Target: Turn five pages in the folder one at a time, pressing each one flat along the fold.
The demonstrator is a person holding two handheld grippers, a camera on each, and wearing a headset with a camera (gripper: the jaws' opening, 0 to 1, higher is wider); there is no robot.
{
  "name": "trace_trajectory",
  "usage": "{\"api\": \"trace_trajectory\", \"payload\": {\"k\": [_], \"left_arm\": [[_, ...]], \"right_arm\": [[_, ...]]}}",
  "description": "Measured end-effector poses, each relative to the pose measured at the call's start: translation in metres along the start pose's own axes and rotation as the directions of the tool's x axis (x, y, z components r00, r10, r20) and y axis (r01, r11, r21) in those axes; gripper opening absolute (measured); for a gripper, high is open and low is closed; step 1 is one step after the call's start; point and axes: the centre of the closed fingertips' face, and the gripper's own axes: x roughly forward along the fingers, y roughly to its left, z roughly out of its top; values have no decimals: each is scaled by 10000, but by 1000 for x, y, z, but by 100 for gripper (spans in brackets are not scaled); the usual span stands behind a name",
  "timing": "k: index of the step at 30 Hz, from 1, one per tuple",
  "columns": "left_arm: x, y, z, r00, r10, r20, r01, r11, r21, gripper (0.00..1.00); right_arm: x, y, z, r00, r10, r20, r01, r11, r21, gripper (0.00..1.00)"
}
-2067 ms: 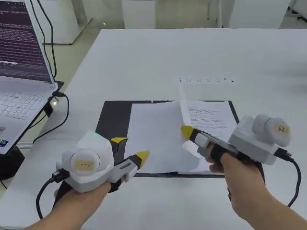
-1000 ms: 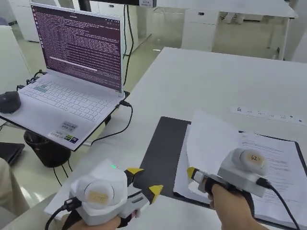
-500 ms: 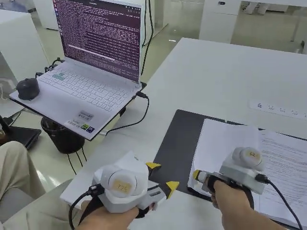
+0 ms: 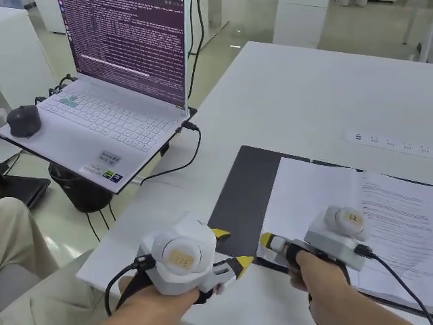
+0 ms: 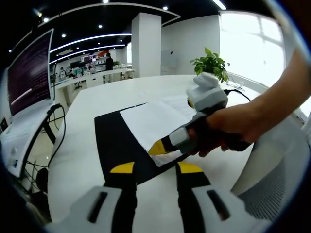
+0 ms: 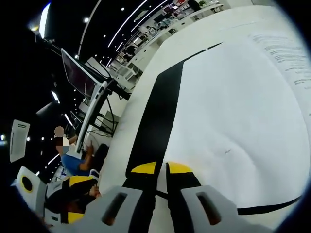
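Your right gripper point(image 6: 161, 168) rests at the near edge of the open folder point(image 4: 237, 193), on its left half. The yellow-tipped jaws are pressed close together, with only a thin slit between them. They sit at the near left corner of the turned page point(image 4: 308, 196), a blank white sheet lying face down over the folder's left half. It is not possible to tell whether the paper's edge is nipped between the jaws.

Outward from that gripper, the blank sheet stretches to your right until it meets the fold point(image 4: 357, 196) at the folder's middle. The fold runs as a straight line from the folder's near edge to its far edge, pointing away from you. Just past it lies the printed page point(image 4: 399, 217) on the folder's right half. The sheet looks laid over but probably not yet pressed, so the pressing stroke likely has to begin with a move rightward across the sheet and then follow the fold lengthwise.

Your left gripper point(image 5: 156, 168) hovers off the folder, just outside its near left corner, over the table point(image 4: 304, 95). Its jaws are spread wide with nothing between them. The folder's black cover and the whole blank sheet lie between it and the fold, so your right gripper is the nearer one. A laptop point(image 4: 108, 108) stands well apart, beyond the folder's left side.
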Motion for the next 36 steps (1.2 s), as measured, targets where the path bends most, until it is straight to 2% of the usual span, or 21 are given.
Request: {"api": "trace_trajectory", "payload": {"k": [3,7,9,15,20,25,30,35,36], "left_arm": [[7,-4,0,9998,-151,-106,152,9997,165,31],[20,-9,1,9994,-306,-133,310,9991,278,31],[27,-12,1,9990,-403,-208,409,9987,291,30],[52,-24,2,9976,-651,-240,661,9969,429,29],[76,-30,-5,9965,-660,-517,670,9976,187,28],[93,-29,-17,9960,-386,-811,366,9990,-257,27],[99,-27,-30,9933,-97,-1154,50,9991,-414,26],[99,-26,-26,9983,69,-575,-65,10000,61,22],[97,-25,-27,9987,72,-502,-78,9999,-130,22]], "right_arm": [[-6,6,5,9992,292,281,-285,9993,-254,10],[-20,6,16,9974,432,578,-386,9962,-782,8],[-28,1,23,9964,409,740,-337,9948,-965,6],[-50,-20,32,9947,269,991,-97,9854,-1699,5],[-69,-38,36,9933,64,1152,190,9757,-2183,3],[-87,-59,43,9900,-145,1404,413,9809,-1901,1],[-97,-77,54,9858,-334,1648,626,9826,-1749,0],[-101,-92,69,9814,-505,1850,816,9830,-1645,0],[-101,-93,71,9811,-498,1869,812,9830,-1644,0]]}}
